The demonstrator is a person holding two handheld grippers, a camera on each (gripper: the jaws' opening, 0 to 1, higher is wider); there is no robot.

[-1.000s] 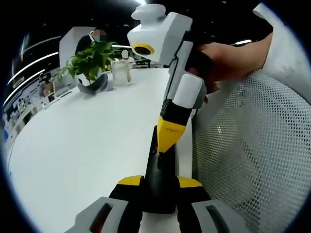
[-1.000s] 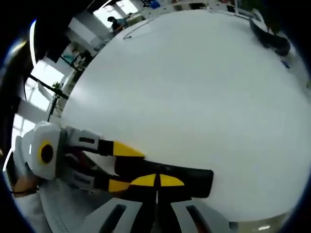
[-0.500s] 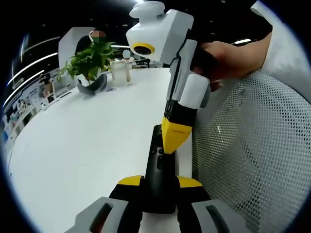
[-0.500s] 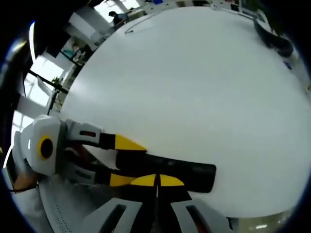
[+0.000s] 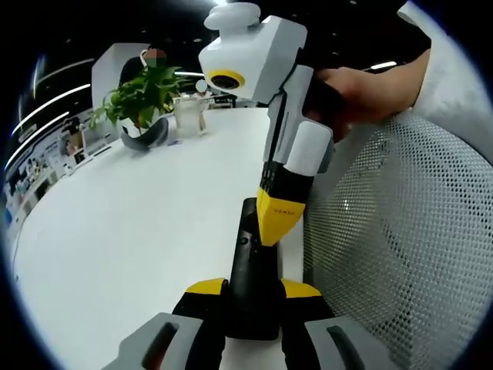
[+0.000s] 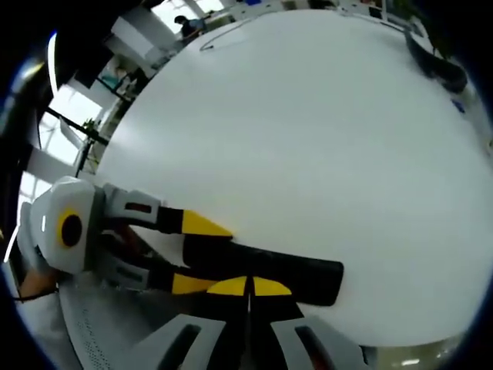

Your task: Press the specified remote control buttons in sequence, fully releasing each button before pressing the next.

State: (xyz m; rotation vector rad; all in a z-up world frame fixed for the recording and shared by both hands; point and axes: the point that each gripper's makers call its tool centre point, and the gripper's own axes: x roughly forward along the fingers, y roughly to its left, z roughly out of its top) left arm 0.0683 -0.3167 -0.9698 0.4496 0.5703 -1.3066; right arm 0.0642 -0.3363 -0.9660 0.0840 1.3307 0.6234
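White tabletop (image 5: 139, 223) spans the left of the left gripper view. At its far edge stands a green plant (image 5: 142, 96) in a dark pot, with a clear container (image 5: 189, 116) just right of it. The black remote (image 5: 253, 270) lies lengthwise at bottom centre, near the table's right edge. The left gripper (image 5: 253, 291) clamps the remote's near end: one yellow-tipped jaw touches each long side, set narrow to the remote's width. The right gripper (image 5: 273, 231) enters from above with its yellow tips together, forming a single point. That point sits at the remote's upper face near the far end; whether it touches the buttons cannot be told. A hand (image 5: 362, 92) holds the right gripper's body. White mesh (image 5: 400, 247) occupies the right of the view.

In the right gripper view, the left gripper (image 6: 202, 255) enters from the left; its white-and-grey body lies at the edge and its two yellow jaws flank one end of the remote (image 6: 266, 270). The remote lies across the lower centre on the tabletop (image 6: 308, 139). The right gripper (image 6: 248, 287) rises from the bottom, its yellow tips pressed together with only a thin seam between them, positioned over the remote's near long edge. A dark object (image 6: 431, 62) rests at the table's upper right
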